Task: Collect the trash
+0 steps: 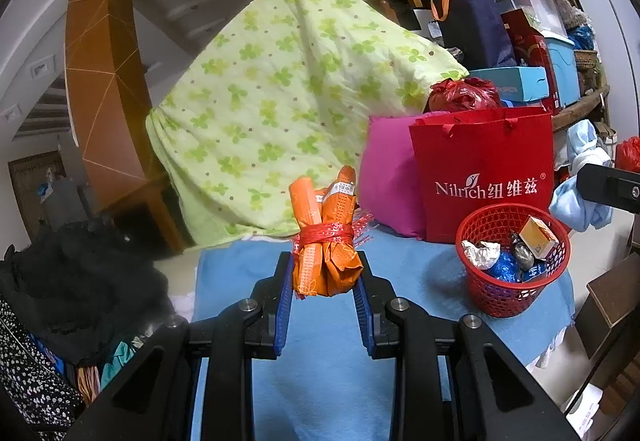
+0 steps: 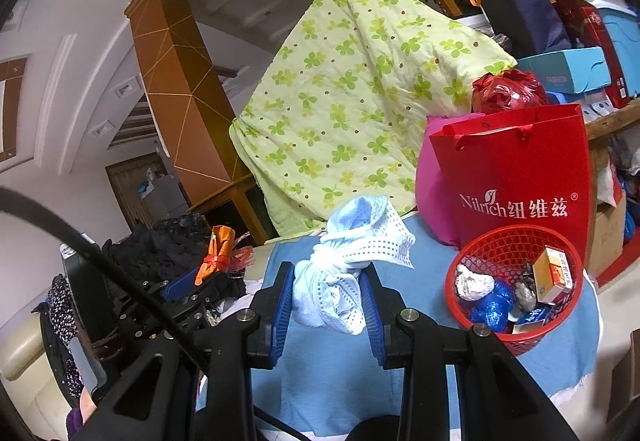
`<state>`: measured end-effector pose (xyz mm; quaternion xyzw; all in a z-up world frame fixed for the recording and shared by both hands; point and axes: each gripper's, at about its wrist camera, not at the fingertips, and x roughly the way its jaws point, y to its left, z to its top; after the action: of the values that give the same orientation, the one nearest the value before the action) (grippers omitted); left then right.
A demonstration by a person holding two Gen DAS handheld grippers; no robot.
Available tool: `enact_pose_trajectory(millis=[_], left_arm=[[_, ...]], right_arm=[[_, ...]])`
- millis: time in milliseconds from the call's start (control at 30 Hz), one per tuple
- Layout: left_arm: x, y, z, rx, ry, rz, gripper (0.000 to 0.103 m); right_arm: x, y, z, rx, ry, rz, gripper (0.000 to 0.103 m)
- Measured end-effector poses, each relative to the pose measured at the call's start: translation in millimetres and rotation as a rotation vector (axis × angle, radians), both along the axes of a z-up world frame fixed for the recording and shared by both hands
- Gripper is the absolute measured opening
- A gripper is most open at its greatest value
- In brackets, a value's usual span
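Orange was the colour of the bundle (image 1: 325, 241), one roll of wrappers tied round with a red strip. The left gripper (image 1: 323, 273) pinched it between two blue pads, holding it up above the blue cloth (image 1: 320, 361). The right gripper (image 2: 326, 293) pinched one knotted pale blue rag (image 2: 344, 273) the same way, its pads pressed on both sides. One red basket (image 1: 504, 297) stood on the cloth, off to the right of both grippers and apart from them. Inside it lay one crumpled white wad (image 1: 480, 253), one small orange and white box (image 1: 538, 239), one grey wad (image 1: 522, 255) and some blue wrappers (image 1: 506, 269); how many blue ones could not be told. Behind the basket stood one red paper bag (image 1: 484, 169) with white letters, and one pink bag (image 1: 388, 181) beside it. One green clover quilt (image 1: 288, 97) leaned up at the back. In the right view the left gripper with its orange bundle showed at the left, beside a black heap of clothes (image 2: 160, 245).
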<state>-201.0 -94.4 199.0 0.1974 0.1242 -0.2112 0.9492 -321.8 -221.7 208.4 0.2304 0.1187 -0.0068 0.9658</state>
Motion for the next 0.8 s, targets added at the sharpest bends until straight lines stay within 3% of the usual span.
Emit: enact_pose_trajectory(millis=[800], left_arm=[[-9, -38, -14, 0.069, 0.018, -0.054, 0.03]], right_arm=[[-16, -40, -16, 0.043, 0.015, -0.08, 0.035]])
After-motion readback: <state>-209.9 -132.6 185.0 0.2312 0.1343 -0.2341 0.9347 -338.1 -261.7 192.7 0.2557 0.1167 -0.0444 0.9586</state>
